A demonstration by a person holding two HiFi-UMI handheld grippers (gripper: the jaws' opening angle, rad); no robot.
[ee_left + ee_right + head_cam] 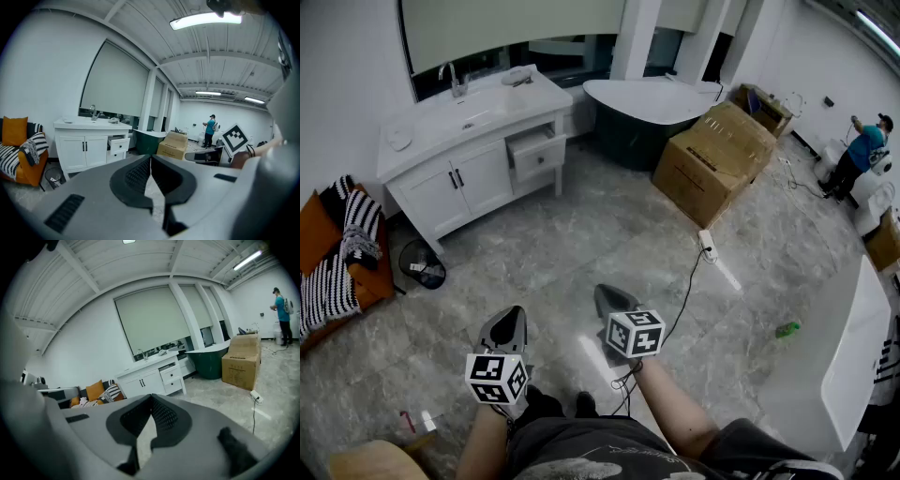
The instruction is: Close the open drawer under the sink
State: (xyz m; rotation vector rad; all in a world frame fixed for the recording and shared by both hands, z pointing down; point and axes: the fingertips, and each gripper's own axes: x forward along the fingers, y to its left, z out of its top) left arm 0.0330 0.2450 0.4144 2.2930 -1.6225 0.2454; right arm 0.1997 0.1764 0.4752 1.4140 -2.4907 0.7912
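A white vanity with a sink stands against the far wall at upper left. Its upper right drawer is pulled out; the drawer below looks closed. Both grippers hover low over the marble floor, far from the vanity. My left gripper is shut and empty, with its tips together in the left gripper view, where the open drawer shows at left. My right gripper is also shut and empty, and the drawer shows beyond its tips.
A dark bathtub and a large cardboard box stand right of the vanity. An orange sofa with striped cushions and a black bin are at left. A power strip with cable lies mid-floor. A person stands far right.
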